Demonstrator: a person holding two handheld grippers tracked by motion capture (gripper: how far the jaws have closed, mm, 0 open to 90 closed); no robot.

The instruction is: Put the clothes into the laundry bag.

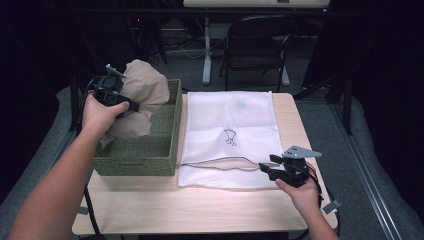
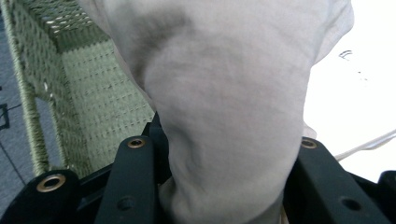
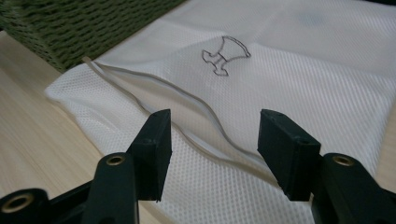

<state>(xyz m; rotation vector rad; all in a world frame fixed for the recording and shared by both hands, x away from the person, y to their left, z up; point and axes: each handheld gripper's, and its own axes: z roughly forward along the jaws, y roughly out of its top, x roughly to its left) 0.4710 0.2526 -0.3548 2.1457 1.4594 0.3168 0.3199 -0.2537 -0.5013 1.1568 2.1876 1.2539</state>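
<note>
The left hand-held gripper (image 1: 131,105) is held above the green woven basket (image 1: 165,145) at the left edge of the bench (image 1: 150,210). Its jaws are partly closed and are clamped on a bunched beige cloth (image 1: 145,87), which is lifted over the basket's near half. In the left gripper view the cloth (image 2: 229,107) is seen squeezed between both jaws. The right hand-held gripper (image 1: 265,167) is held near the right front corner, jaws wide apart with nothing gripped, over the open zippered edge of the white mesh bag (image 1: 230,120) spread flat along the bench's middle.

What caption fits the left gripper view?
Left gripper clamps bunched beige cloth above the green woven basket.
</note>
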